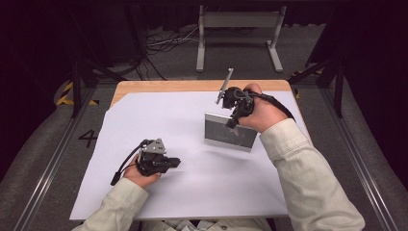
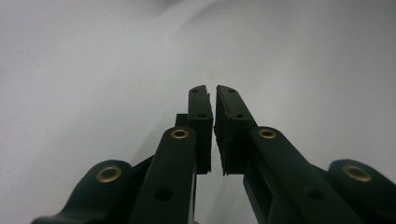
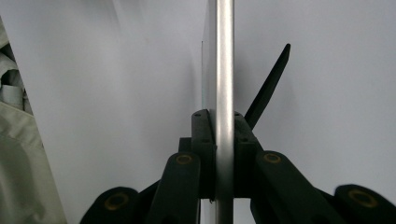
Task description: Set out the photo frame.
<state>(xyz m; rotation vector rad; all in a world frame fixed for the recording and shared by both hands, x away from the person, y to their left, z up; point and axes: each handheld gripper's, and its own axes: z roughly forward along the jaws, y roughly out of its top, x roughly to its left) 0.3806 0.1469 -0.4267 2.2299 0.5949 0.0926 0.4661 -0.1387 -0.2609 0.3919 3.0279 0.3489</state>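
Table point(image 1: 144, 86): a wooden top, its bare wood showing along the far edge; a white sheet covers the rest.
Sheet point(image 1: 192, 183): white, lying flat over nearly the whole top, one far corner cut off at a slant on the person's left.
Right sleeve point(image 1: 308, 183): pale, coming in from the bottom right and reaching toward the far middle of the sheet.
Left sleeve point(image 1: 115, 207): pale, coming in at the bottom left and ending near the front of the sheet.
Frame point(image 1: 229, 132): a picture frame with a silver rim, standing on the sheet right of centre, dark face toward the person. In the right gripper view its rim point(image 3: 224, 70) runs edge-on straight up the middle, and a black prop leg point(image 3: 268, 88) slants out behind it.
Right gripper point(image 1: 230, 121): in the right hand point(image 1: 260, 113), above the frame's top edge. In its own view the jaws are clamped on the frame's rim, one pad on each side.
Left gripper point(image 1: 175, 162): in the left hand point(image 1: 142, 175), low over the sheet at front left, well apart from the frame, pointing to the person's right. In its own view point(image 2: 214, 100) the jaws stand almost together, a thin slit between the pads and nothing in it.
Plate point(image 1: 154, 146): grey, three-cornered, on top of the left gripper.
Cable point(image 1: 122, 166): black, looping from the left gripper back along the wrist.
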